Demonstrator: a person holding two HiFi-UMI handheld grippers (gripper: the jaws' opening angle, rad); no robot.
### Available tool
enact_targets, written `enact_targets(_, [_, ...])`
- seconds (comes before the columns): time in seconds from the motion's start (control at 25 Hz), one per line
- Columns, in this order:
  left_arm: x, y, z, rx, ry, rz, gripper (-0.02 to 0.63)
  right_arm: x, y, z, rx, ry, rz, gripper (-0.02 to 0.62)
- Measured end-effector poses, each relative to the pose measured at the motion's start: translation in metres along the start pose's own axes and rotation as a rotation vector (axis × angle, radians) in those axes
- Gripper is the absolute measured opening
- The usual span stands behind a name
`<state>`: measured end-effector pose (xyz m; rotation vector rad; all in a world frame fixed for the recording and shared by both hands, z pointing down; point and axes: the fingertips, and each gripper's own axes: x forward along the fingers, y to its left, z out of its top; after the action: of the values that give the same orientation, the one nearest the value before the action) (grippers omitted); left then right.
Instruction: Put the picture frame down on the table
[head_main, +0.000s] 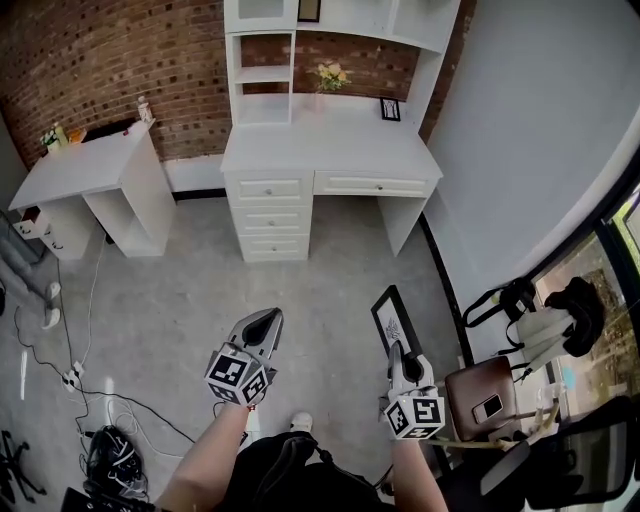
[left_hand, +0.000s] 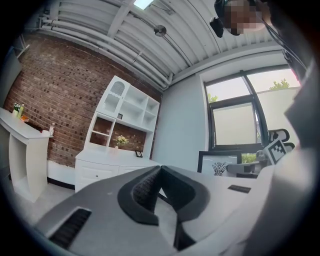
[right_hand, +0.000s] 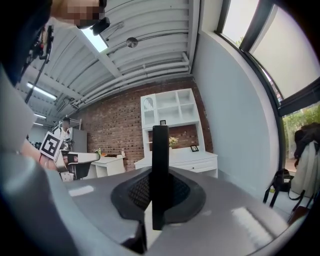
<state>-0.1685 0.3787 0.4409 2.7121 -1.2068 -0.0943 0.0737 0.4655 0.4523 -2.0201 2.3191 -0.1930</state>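
The table (head_main: 330, 150) stands at the back wall (head_main: 100, 60), flowers (head_main: 328, 75) and a small frame (head_main: 390, 109) on it; a side table (head_main: 80, 165) sits left. Nearer, the picture frame (head_main: 390, 318) stands in the right claw (head_main: 396, 350), the left claw (head_main: 268, 318) beside it.

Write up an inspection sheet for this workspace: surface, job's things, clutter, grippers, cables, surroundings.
Surface: white desk with drawers and hutch, top mostly bare, across the grey floor from the person.
Job's things: black picture frame, not yet on the desk, clamped edge-on in the right gripper.
Clutter: small black frame and yellow flowers at the back of the desk.
Grippers: left gripper shut, nothing between its jaws; right gripper shut on the frame.
Cables: loose cables on the floor at left.
Surroundings: red brick wall, white side table, brown bag at right.
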Motion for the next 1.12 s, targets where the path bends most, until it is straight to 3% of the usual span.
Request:
enact_targets(0.8, [0.076, 0.068, 0.008, 0.007, -0.009, 0.043, 0.006, 0.115, -0.021, -0.006, 0.04, 0.01, 0.043, 0.015])
enact_targets(1.12, [0.134, 0.091, 0.014, 0.016, -0.01, 0.047, 0.005, 0.171, -0.05, -0.005, 0.044, 0.017, 0.051, 0.015])
